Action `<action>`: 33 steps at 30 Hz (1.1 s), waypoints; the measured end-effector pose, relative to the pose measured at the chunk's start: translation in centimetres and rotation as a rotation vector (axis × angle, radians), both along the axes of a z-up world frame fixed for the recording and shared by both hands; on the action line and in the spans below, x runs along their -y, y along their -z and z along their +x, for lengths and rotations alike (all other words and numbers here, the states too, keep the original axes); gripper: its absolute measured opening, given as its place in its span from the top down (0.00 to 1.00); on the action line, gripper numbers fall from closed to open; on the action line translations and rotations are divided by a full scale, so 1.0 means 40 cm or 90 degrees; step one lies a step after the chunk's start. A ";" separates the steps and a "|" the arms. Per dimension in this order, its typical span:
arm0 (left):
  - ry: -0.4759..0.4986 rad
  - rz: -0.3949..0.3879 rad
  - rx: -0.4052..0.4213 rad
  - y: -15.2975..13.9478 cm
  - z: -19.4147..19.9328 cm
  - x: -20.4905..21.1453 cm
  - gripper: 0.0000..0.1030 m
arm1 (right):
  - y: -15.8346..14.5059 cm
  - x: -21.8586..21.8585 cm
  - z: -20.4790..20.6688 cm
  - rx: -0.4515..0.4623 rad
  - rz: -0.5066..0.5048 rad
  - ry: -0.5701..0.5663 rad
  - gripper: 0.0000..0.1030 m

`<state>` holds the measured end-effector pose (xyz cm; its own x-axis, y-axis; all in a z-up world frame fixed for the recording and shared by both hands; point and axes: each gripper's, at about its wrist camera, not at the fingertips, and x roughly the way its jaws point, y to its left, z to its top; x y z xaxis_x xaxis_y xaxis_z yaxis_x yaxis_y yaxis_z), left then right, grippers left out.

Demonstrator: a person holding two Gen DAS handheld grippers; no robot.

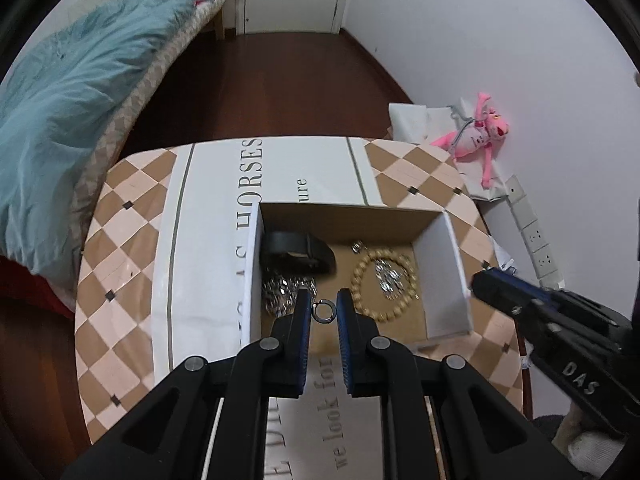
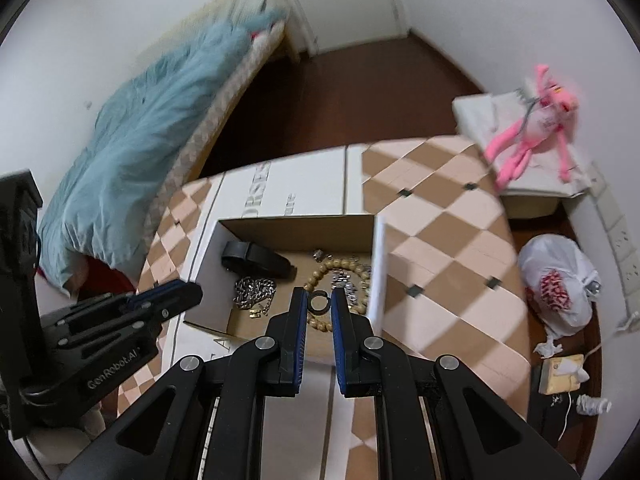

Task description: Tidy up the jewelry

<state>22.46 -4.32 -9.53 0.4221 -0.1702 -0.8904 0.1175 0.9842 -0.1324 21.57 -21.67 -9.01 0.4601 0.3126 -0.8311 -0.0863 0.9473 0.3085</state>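
Note:
An open cardboard box (image 1: 344, 216) on a checkered table holds a black band (image 1: 296, 254), a silver chain (image 1: 280, 292), a wooden bead bracelet (image 1: 384, 284) and a small silver piece (image 1: 388, 276). My left gripper (image 1: 324, 312) is over the box, jaws closed on a small dark ring (image 1: 324, 311). My right gripper (image 2: 319, 304) is also over the box (image 2: 296, 226), jaws closed on a dark ring (image 2: 319, 303). The right gripper shows at the box's right edge in the left wrist view (image 1: 492, 284). The left gripper shows at the left in the right wrist view (image 2: 168, 296).
A white printed bag (image 1: 280, 172) lies under the box on the table (image 1: 120, 240). A bed with a blue blanket (image 1: 80, 100) stands to the left. A pink plush toy (image 2: 536, 128) and a white plastic bag (image 2: 560, 284) lie to the right.

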 end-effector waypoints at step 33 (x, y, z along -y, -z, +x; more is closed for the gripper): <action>-0.099 0.131 0.038 0.000 -0.073 -0.059 0.02 | 0.029 0.014 -0.043 -0.047 -0.213 0.070 0.01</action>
